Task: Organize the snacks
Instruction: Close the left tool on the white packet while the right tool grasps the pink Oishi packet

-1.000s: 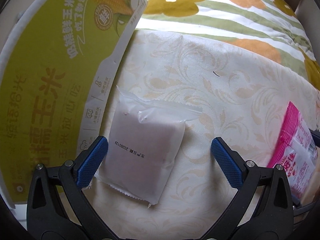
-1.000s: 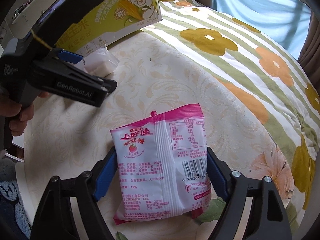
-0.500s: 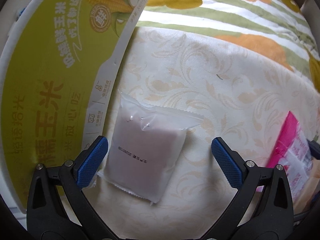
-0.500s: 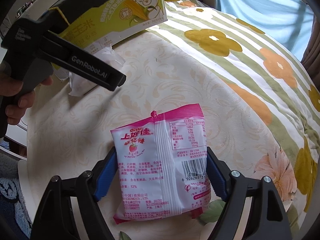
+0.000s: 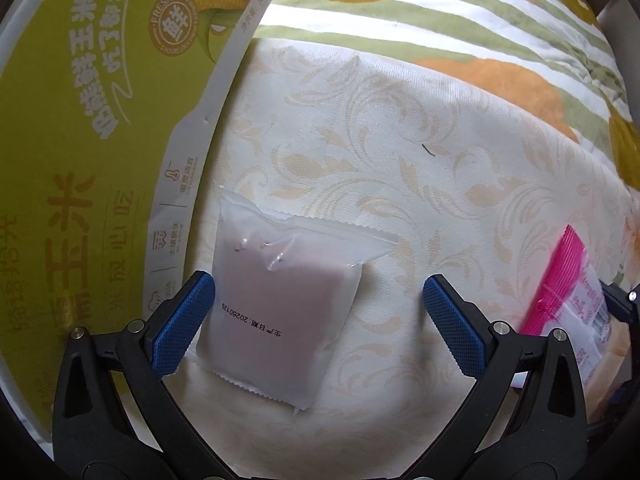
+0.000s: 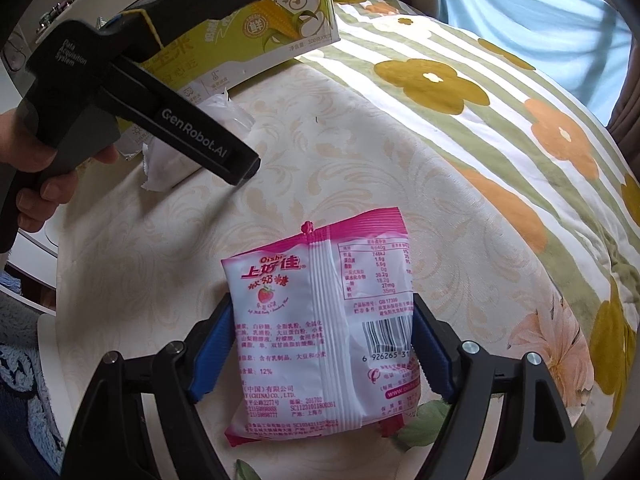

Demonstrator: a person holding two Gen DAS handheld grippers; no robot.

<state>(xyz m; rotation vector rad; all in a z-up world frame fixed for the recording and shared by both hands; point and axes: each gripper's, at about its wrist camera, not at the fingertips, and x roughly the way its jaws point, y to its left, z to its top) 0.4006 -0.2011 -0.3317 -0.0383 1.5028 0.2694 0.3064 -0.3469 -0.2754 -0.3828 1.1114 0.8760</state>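
A white translucent snack packet (image 5: pixel 280 304) lies flat on the cream patterned cloth (image 5: pixel 400 160), beside a big yellow-green corn box (image 5: pixel 80 160). My left gripper (image 5: pixel 320 320) hangs straight above it, open, with the packet between the fingers and close to the left pad (image 5: pixel 184 324). A pink strawberry candy bag (image 6: pixel 324 328) sits between the blue pads of my right gripper (image 6: pixel 320 348), which press on both its sides. The bag's pink edge (image 5: pixel 568 280) also shows at the right of the left wrist view. The white packet (image 6: pixel 168 164) is partly hidden behind the left tool in the right wrist view.
A person's hand (image 6: pixel 36 168) holds the left tool. A green-striped bedspread with orange and mustard flowers (image 6: pixel 500 120) surrounds the cream cloth. The corn box (image 6: pixel 288 20) stands along the far left edge. A blue curtain (image 6: pixel 540 20) hangs behind.
The left gripper has tipped further down over the white packet and shifted slightly right in the right wrist view. The right gripper and the pink bag have stayed put.
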